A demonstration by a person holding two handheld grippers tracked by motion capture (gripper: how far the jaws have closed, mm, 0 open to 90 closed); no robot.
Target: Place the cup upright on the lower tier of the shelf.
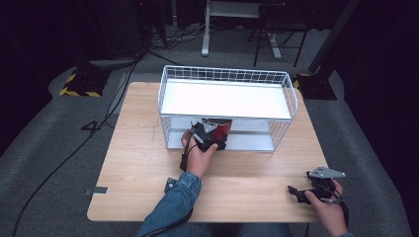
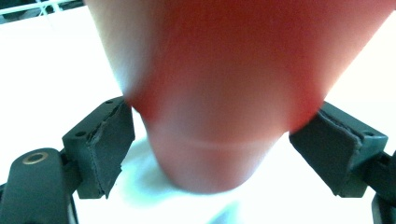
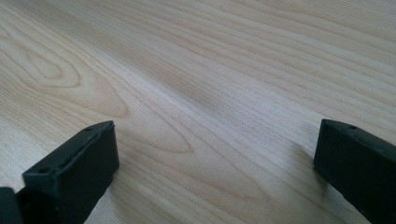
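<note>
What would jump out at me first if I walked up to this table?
Most likely the white wire rack at the far side of the wooden table, with a red cup on its lower shelf. The left gripper reaches in there, its jaws against the cup's sides. The right gripper rests open near the table's near right corner.

The left gripper (image 1: 210,134) is showing black, with a grey plate on top and a black cable trailing along a blue denim sleeve (image 1: 173,205). Its pads (image 2: 108,148) are wearing dark fabric with frayed edges, on blocks bearing small holes and one brass-ringed screw. The right gripper (image 1: 296,191) is carrying a grey three-cornered plate; its jaws are showing plain black blocks.
</note>
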